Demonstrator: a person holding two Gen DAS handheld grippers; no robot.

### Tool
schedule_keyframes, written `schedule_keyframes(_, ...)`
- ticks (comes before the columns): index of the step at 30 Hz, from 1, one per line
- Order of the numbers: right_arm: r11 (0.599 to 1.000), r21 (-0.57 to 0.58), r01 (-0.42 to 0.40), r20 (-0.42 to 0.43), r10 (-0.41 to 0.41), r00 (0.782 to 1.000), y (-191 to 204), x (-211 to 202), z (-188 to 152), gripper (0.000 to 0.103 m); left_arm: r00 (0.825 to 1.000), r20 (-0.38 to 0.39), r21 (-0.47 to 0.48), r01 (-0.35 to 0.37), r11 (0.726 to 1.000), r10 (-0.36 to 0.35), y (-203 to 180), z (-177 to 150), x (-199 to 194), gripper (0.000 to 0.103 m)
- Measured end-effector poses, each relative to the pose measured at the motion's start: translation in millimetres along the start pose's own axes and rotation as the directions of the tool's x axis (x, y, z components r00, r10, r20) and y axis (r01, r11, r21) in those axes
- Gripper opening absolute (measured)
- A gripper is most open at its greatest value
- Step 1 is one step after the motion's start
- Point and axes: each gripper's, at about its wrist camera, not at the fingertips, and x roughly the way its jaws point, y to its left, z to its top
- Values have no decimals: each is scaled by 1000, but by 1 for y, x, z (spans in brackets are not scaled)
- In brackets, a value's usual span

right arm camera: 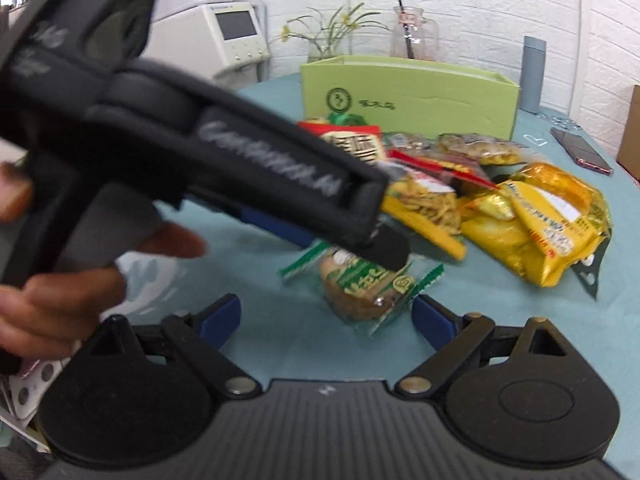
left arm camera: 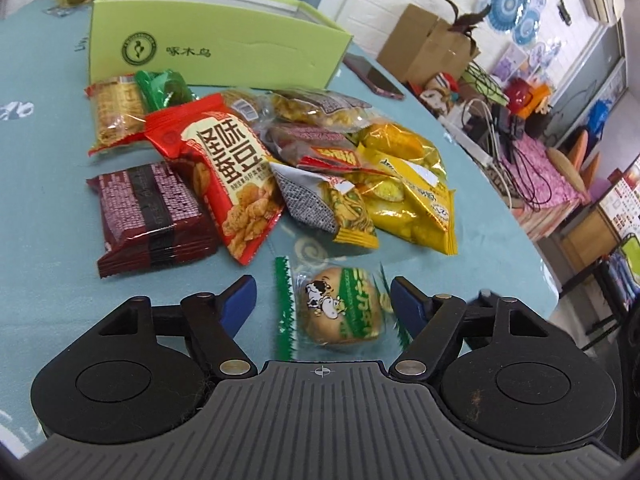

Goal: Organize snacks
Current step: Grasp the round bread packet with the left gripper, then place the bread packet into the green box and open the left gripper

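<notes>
Both wrist views — low, close — share the bun packet (left arm camera: 340, 312) (right arm camera: 368, 288).

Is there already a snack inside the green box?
Cannot tell: the green box is open on top, but both views show only its outer walls and rim, while the snacks lie on the table.

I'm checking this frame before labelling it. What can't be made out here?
- Inside of the green box: hidden by its front wall in both views.
- Left tongs in the right wrist view: motion-blurred, tips over the bun packet.
- Phone: screen dark, too small to read.
</notes>
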Motion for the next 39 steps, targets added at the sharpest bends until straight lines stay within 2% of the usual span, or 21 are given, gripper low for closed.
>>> schedule_keyframes(1, 1000, -2, 11, -1, -11, 1000, 9, -4, -3, 93, 1000, 1, 0, -15, 1000, 15, 3, 0, -2, 60)
schedule_keyframes(3, 999, -15, -45, -1, 45, 999, 20, -7, -6, 94, 999, 26, -15, -46, 999, 46, 11, -1, -11, 60)
schedule_keyframes(5, 995, -36, -91, -7, 91, 996, 29, -10, -6, 93, 998, 47, -44, -48, 998, 50, 23, -2, -23, 61)
schedule_keyframes(10, 997, -73, 30, 42, -27, 999, 25, -17, 3, 93, 995, 94, -126, -23, 992, 35, 45, -7, -52, 65)
schedule_keyframes(15, 998, -44, 52, 0, -52, 999, 10, 14, 10, 93, 999, 45, -143, 28, 989, -22, 38, -11, -39, 64)
schedule_keyframes(18, 998, -47, 29, 3, -29, 1000, 11, 22, 12, 93, 999, 11, -138, 41, 990, -40, 29, -14, -27, 63)
schedule_keyframes(25, 999, -38, 19, 33, -17, 999, 8, 29, 9, 93, 1000, 8, -63, 18, 998, -18, 10, -14, -17, 63)
schedule_keyframes(26, 999, -36, 20, 39, -18, 999, 8, 28, 7, 93, 1000, 10, -48, 6, 999, -6, 7, -16, -17, 62)
schedule_keyframes(27, 999, -34, 22, 42, -20, 999, 9, 28, 6, 91, 1000, 13, -29, -12, 1000, 13, 4, -17, -17, 56)
schedule_keyframes(28, 999, -36, 15, 44, -13, 999, 12, 25, 6, 83, 999, 15, -4, -37, 999, 37, 0, -19, -17, 48)
schedule_keyframes(29, 999, -34, -10, 43, 12, 999, 16, 21, 7, 75, 999, 11, 22, -52, 998, 52, -3, -21, -17, 29)
schedule_keyframes(32, 1000, -15, -17, 29, 18, 999, 20, 15, 8, 74, 996, 5, 36, -89, 995, 89, -9, -24, -21, 29)
schedule_keyframes(34, 999, 18, -40, 31, 39, 999, 14, 11, 15, 74, 996, 10, 26, -91, 995, 91, -7, -20, -27, 23)
schedule_keyframes(36, 999, 13, -42, 63, 41, 997, 12, 5, 26, 75, 996, 33, 10, -79, 997, 79, -5, -8, -36, 20)
schedule_keyframes(39, 999, -34, -24, 143, 29, 989, 11, -1, 52, 77, 992, 107, 19, -65, 998, 62, -7, 21, -50, 21)
